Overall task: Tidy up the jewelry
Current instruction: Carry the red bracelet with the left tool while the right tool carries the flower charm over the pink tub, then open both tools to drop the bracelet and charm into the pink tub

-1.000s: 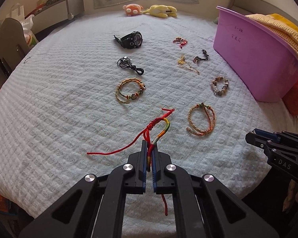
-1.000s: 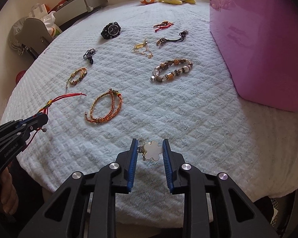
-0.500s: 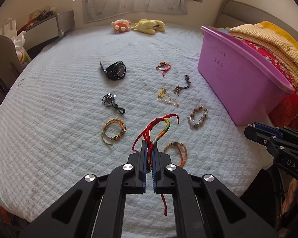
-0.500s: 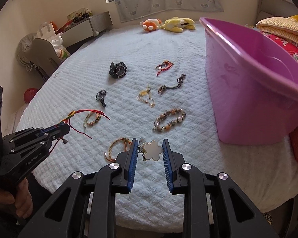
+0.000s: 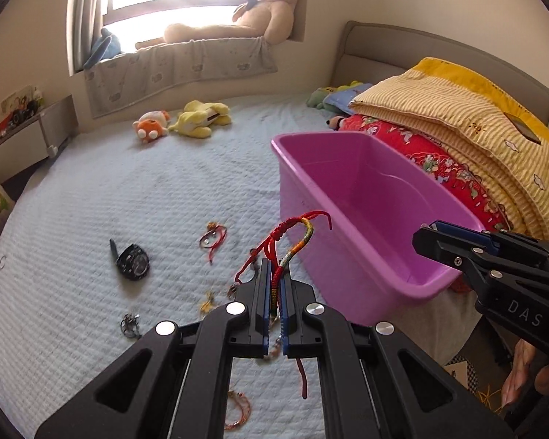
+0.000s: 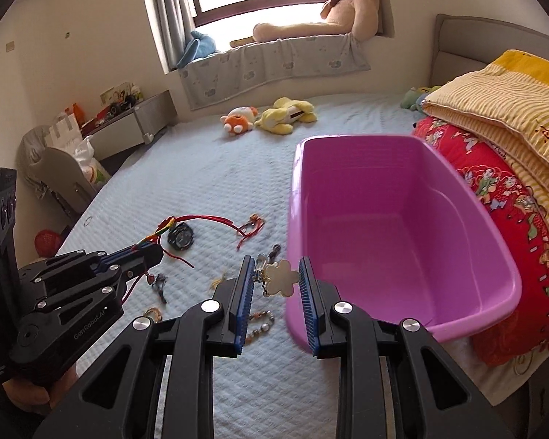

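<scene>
My left gripper (image 5: 273, 274) is shut on a red and multicoloured cord bracelet (image 5: 292, 236), held in the air left of the purple tub (image 5: 351, 256). It also shows in the right wrist view (image 6: 153, 247). My right gripper (image 6: 276, 274) is shut on a white flower-shaped pendant (image 6: 282, 278) with a small clasp, held above the bed at the tub's (image 6: 402, 219) near left corner. It shows at the right of the left wrist view (image 5: 435, 237). A black watch (image 5: 132, 261), a red string bracelet (image 5: 213, 238) and several other pieces lie on the bedspread.
The tub's inside looks bare. Folded red and yellow quilts (image 5: 457, 139) lie right of it. Plush toys (image 5: 186, 120) lie at the far side of the bed, a teddy bear (image 5: 260, 11) sits on the window sill. A low cabinet (image 6: 128, 124) stands left.
Both grippers have risen well above the bed and moved toward the purple tub, each still holding its piece. The tub's inside has come into view.
</scene>
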### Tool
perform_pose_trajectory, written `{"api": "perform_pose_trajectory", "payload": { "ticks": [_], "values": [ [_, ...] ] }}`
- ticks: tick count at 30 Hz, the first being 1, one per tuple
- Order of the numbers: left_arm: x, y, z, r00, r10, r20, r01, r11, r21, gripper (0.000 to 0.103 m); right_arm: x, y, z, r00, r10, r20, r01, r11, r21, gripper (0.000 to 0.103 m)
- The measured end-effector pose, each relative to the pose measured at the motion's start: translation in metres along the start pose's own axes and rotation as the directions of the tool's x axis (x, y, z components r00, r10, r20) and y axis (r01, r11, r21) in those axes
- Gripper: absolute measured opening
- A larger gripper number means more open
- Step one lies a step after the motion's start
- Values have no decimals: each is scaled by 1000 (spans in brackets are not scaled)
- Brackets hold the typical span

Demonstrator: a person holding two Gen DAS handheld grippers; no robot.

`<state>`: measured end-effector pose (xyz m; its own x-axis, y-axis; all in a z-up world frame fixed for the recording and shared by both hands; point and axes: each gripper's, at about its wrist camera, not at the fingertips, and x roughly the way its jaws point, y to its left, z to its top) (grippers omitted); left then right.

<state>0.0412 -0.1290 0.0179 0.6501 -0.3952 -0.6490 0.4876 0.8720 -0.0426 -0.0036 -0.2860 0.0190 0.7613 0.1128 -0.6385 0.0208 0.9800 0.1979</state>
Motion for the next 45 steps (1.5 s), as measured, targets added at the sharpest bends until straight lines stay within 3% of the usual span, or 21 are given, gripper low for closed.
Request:
{"api": "perform_pose_trajectory", "payload": {
  "ticks": [7, 13, 18, 25, 27, 29, 31, 33, 45],
  "values": [
    [46, -50, 46, 997, -76, -31, 77, 996, 53, 5, 10, -68, 23, 997, -72, -11, 73, 991, 115, 24],
    [98, -80, 57, 979, -136, -151, 144, 988, 47, 5, 31, -114, 22, 992, -95, -81, 109, 976, 191, 24],
    [131, -91, 52, 962, -131, -240, 145, 988, 43, 5, 48, -137, 14, 986, -95, -135, 125, 964, 235, 24],
    [153, -97, 46, 949, -96, -301, 116, 992, 50, 6, 61, -145, 10, 978, -107, -181, 149, 959, 239, 25],
    [155, -98, 45, 951, -74, -300, 98, 993, 68, 12, 63, -143, 11, 973, -117, -196, 163, 958, 238, 38],
    [154, -98, 45, 954, -65, -293, 90, 993, 73, 46, 62, -145, 11, 972, -129, -195, 175, 955, 239, 49],
    [146, -98, 47, 963, -65, -261, 87, 994, 74, 66, 61, -147, 11, 973, -133, -191, 178, 953, 246, 51],
    [141, -99, 49, 970, -59, -236, 81, 993, 85, 67, 58, -150, 11, 973, -136, -188, 182, 950, 254, 52],
    [130, -94, 52, 971, -66, -228, 84, 994, 70, 68, 54, -147, 12, 974, -132, -186, 177, 951, 252, 52]
  ]
}}
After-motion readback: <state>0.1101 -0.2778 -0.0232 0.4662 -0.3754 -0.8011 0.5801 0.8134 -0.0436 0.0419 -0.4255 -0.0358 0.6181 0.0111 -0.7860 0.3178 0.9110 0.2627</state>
